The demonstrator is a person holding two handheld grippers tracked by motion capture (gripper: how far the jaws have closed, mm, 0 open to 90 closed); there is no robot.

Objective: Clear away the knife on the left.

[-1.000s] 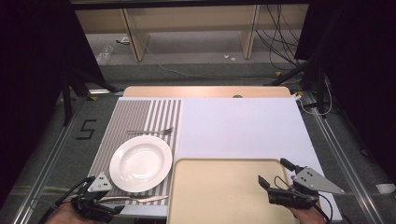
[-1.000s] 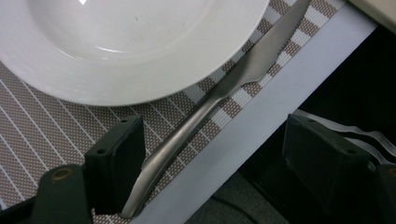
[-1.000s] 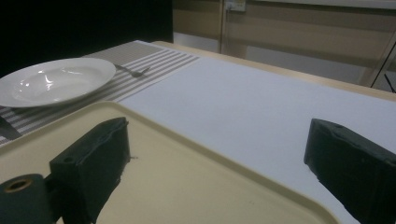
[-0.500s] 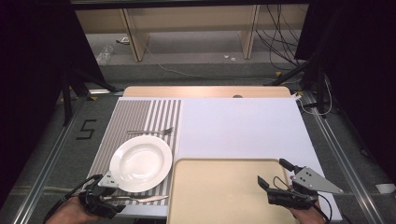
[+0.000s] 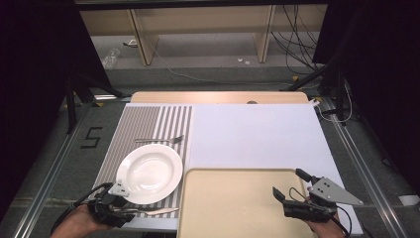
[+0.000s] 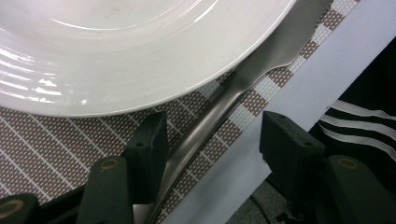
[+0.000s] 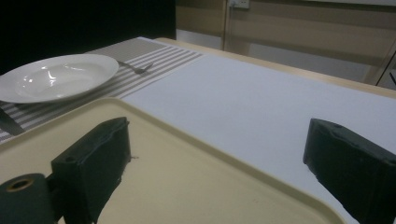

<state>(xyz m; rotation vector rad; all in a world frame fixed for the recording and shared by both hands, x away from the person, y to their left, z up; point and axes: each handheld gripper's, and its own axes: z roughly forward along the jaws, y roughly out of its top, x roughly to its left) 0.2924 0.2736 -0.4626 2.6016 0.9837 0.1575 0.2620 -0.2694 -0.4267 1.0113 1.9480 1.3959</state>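
Knife position: the knife [image 6: 219, 112] lies on the striped placemat [image 6: 56, 149] at the near rim of the white plate [image 6: 116, 51], its handle between the left gripper [image 6: 212, 140] jaws.
Long axis: along the table's near edge, blade toward the tray [image 5: 233, 203].
Left gripper: jaws have just been closing around the handle, one pad touching, the other apart.
Change: left gripper sits lower, at the knife.
Right gripper [image 5: 293, 184]: spread, above the tray.

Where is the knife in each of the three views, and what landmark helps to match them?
High view: the knife lies at bottom left, on the striped mat just below the plate.
Left gripper view: it runs diagonally through the middle, between the jaws.
Right gripper view: a dark tip at the left edge is probably it.
Shared landmark: the white plate.
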